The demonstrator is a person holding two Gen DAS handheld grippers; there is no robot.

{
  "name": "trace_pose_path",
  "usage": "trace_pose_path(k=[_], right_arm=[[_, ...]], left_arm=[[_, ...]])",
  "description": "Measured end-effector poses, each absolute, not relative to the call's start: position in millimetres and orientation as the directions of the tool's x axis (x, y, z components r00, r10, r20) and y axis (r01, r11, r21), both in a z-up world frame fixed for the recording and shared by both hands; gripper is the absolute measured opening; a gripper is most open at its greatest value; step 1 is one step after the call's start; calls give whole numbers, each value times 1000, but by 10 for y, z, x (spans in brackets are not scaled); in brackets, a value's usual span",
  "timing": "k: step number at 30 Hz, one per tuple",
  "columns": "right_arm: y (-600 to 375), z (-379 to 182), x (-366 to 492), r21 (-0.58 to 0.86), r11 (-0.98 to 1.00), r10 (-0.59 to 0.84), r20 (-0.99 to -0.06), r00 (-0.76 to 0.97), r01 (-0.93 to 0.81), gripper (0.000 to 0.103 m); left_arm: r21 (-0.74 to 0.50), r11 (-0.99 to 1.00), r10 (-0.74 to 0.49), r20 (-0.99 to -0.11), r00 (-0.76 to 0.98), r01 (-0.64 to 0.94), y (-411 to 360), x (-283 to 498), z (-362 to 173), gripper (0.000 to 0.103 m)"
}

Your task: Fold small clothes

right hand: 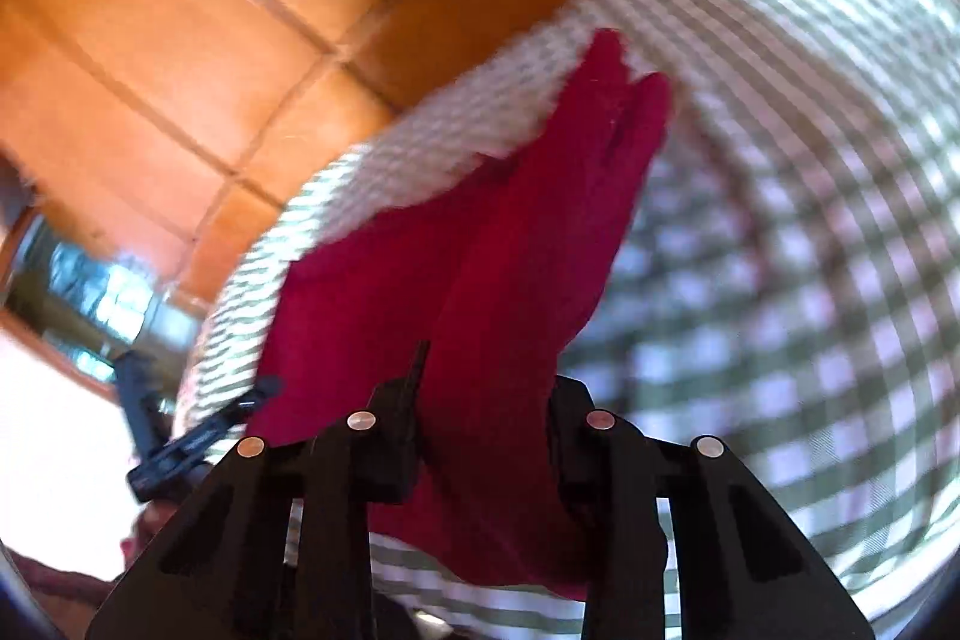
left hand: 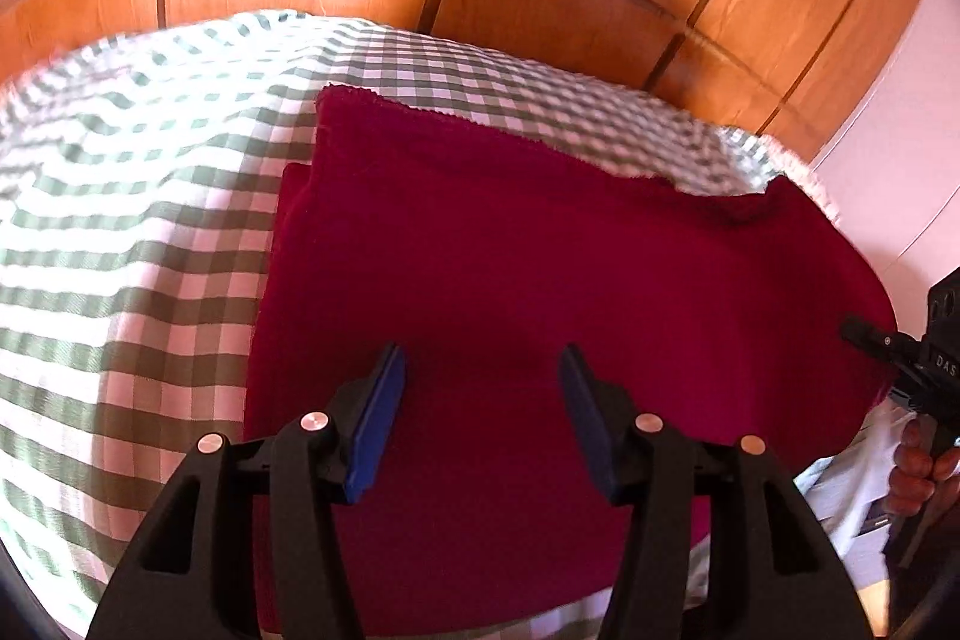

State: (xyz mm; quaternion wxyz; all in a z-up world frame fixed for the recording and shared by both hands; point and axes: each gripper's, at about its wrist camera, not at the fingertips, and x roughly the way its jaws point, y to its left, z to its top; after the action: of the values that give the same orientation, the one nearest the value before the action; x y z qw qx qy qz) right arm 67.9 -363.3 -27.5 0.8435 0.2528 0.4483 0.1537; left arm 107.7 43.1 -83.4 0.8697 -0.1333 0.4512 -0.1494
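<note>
soft dark red knit cloth (left hand: 540, 250) on green checked bedspread (left hand: 120, 220) drapes limply; your right gripper (right hand: 480, 400) pinches its edge, left gripper (left hand: 480, 388) spread empty above it.

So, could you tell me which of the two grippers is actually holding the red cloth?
The right gripper: its jaws are shut on a fold of the red cloth. The left gripper is open above the cloth, gripping nothing.

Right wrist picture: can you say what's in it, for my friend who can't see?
The right gripper is shut on a red cloth, which bunches up between its black fingers. Under the cloth lies a green-and-white checked cover, blurry here, with an orange wooden wall behind.
</note>
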Motion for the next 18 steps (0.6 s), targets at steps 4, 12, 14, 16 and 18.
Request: trace_pose_path(k=[4,12,14,16,18], right_arm=[[-3114,113,769,541,823,536,-643,547,-171,29],[-1725,144,1150,488,798,602,-674,427,-355,27],[-1408,-12,1226,459,806,585,-714,383,-374,27],[-1132,-171,1237,437,808,571,-749,338,-396,27],[-946,-281,1184,389,813,542,-778,317,-433,27]], left_arm=[[-469,876,-447,-701,555,112,742,1042,-772,52],[-586,810,-483,-647,590,20,1354,941,-770,52],[-616,788,-497,-631,596,5,1453,917,-780,52],[-657,754,-531,-607,591,3,1530,916,-787,52],[-692,722,-563,-583,585,5,1579,894,-786,52]])
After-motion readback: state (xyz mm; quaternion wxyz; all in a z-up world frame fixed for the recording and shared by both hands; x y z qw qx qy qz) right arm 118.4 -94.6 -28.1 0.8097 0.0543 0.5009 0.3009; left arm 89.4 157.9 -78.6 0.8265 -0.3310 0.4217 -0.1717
